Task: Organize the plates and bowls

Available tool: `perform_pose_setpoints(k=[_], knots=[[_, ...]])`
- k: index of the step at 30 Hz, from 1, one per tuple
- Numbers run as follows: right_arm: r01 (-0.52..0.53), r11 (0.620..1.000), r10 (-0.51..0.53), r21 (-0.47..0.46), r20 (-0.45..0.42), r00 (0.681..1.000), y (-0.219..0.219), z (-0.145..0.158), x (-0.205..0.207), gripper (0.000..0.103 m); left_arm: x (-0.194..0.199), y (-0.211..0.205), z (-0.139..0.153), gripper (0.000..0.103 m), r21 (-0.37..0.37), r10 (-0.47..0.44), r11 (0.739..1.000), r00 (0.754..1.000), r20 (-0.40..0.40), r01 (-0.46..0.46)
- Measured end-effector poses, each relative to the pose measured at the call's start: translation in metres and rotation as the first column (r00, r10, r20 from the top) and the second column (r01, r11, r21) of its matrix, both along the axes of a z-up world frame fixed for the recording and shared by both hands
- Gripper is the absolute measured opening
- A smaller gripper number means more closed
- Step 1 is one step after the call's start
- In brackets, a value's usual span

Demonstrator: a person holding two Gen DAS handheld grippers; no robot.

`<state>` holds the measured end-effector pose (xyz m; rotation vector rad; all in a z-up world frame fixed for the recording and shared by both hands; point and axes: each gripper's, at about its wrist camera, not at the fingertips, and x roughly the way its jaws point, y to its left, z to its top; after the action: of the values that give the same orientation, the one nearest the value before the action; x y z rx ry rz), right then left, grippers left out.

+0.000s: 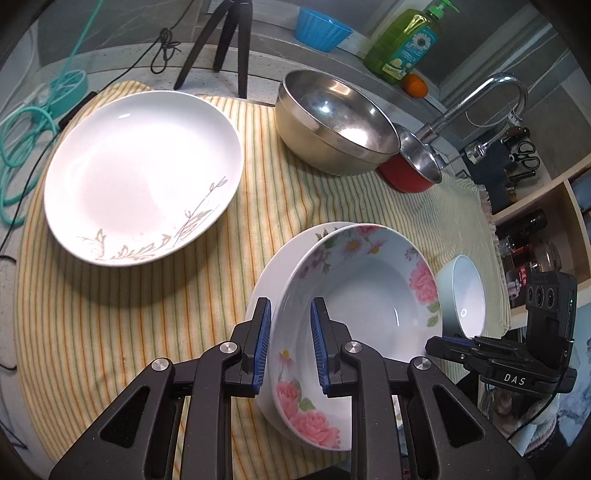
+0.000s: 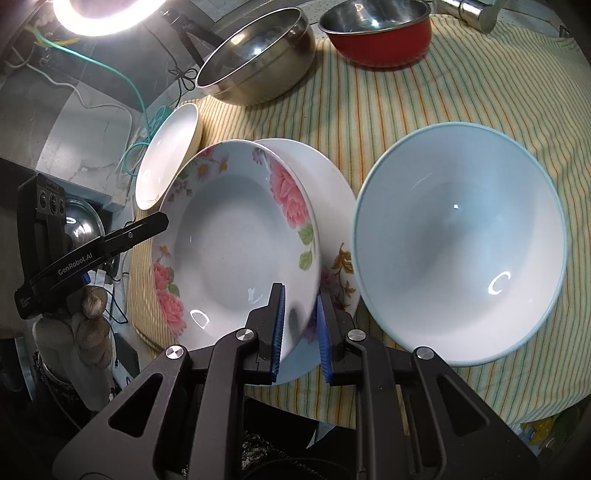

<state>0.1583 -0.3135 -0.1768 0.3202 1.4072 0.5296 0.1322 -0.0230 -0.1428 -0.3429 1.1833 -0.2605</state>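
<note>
A floral deep plate [image 1: 369, 288] with pink roses rests tilted on a white plate [image 1: 273, 273] on the striped cloth. My left gripper [image 1: 290, 345] straddles the floral plate's near rim, its blue pads a little off the rim. My right gripper [image 2: 300, 326] straddles the opposite rim of the floral plate [image 2: 236, 243] the same way, above the white plate [image 2: 332, 192]. A large white plate with a leaf pattern [image 1: 144, 173] lies at the left. A pale blue bowl [image 2: 458, 240] stands right of the floral plate, also in the left wrist view [image 1: 465, 295].
A steel bowl [image 1: 332, 122] and a red pot [image 1: 410, 162] stand at the back of the striped cloth [image 1: 155, 317]. A tripod [image 1: 225, 40], cables, a soap bottle [image 1: 406, 40], a blue bowl [image 1: 321, 27] and a faucet [image 1: 480, 96] lie beyond. Shelves [image 1: 546, 221] stand right.
</note>
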Motion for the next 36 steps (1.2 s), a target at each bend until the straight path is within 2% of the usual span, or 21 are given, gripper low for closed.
perform_pose_setpoints(k=[7, 20, 33, 36], knots=[[0.014, 1.0, -0.014, -0.002, -0.01, 1.0, -0.006, -0.002, 0.001, 0.017, 0.003, -0.008, -0.007, 0.02, 0.021, -0.02, 1.0, 1.0, -0.015, 0.02], [-0.014, 1.0, 0.014, -0.026, -0.001, 1.0, 0.003, -0.001, 0.002, 0.017, 0.003, -0.009, -0.012, 0.02, 0.052, 0.0, 0.999, 1.0, -0.018, 0.001], [-0.041, 0.998, 0.042, -0.048, 0.028, 0.999, 0.01, 0.003, 0.0, 0.03, 0.003, -0.011, -0.012, 0.02, 0.065, 0.014, 0.998, 1.0, -0.008, -0.014], [-0.043, 0.998, 0.044, -0.04, 0.028, 0.999, 0.01, 0.004, -0.001, 0.039, 0.003, -0.011, -0.012, 0.02, 0.063, 0.022, 0.998, 1.0, -0.006, -0.021]])
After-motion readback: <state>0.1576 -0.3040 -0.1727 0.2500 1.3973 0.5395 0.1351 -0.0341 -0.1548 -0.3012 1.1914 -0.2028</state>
